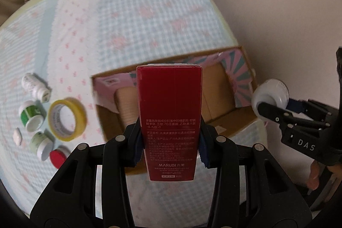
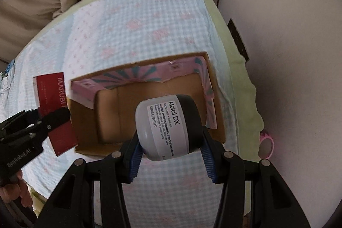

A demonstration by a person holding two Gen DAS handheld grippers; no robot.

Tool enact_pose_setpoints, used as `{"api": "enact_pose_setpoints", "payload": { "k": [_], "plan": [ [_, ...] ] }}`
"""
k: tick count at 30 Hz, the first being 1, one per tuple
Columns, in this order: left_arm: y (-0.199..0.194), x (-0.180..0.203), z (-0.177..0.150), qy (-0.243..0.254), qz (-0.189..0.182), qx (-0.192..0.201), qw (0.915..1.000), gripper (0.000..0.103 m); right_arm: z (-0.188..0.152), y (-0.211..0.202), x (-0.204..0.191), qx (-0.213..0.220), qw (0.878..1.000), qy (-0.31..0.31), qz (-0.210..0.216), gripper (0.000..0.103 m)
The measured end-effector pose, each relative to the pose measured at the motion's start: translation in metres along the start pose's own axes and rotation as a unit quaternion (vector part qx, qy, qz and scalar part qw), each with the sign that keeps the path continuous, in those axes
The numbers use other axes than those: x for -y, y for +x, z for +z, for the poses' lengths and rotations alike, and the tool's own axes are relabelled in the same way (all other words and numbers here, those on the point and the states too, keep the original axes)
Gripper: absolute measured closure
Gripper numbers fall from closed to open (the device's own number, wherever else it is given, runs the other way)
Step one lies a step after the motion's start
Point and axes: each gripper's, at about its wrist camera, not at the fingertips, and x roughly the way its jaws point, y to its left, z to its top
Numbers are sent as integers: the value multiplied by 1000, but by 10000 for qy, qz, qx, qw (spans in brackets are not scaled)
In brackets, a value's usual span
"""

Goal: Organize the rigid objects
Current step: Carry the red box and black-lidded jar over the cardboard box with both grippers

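My left gripper (image 1: 170, 138) is shut on a tall red Marubi carton (image 1: 170, 119), held upright above the near edge of an open cardboard box (image 1: 230, 104) with pink lining. The carton also shows in the right wrist view (image 2: 53, 104). My right gripper (image 2: 171, 142) is shut on a grey jar with a black lid (image 2: 168, 127), labelled Metal DX, held on its side over the near rim of the same box (image 2: 149, 97). In the left wrist view that jar (image 1: 270, 94) hangs just right of the box. The box floor looks bare where it shows.
On the checked cloth at the left lie a yellow tape roll (image 1: 67, 119), a white bottle (image 1: 35, 87), a green-labelled jar (image 1: 32, 118), a second small jar (image 1: 41, 145), a red lid (image 1: 57, 158) and a small white piece (image 1: 18, 136). A pink mirror (image 2: 267, 145) lies off the right edge.
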Motion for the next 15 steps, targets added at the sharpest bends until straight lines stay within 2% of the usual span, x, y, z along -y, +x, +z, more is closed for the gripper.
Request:
{"api": "enact_pose_setpoints", "payload": {
  "k": [11, 15],
  "plan": [
    [97, 11, 9, 384, 461, -656, 9960, 65, 22, 83, 6, -523, 9983, 27, 240, 57],
    [126, 8, 9, 421, 556, -963, 9929, 65, 27, 107, 9, -757, 9970, 29, 183, 57]
  ]
}}
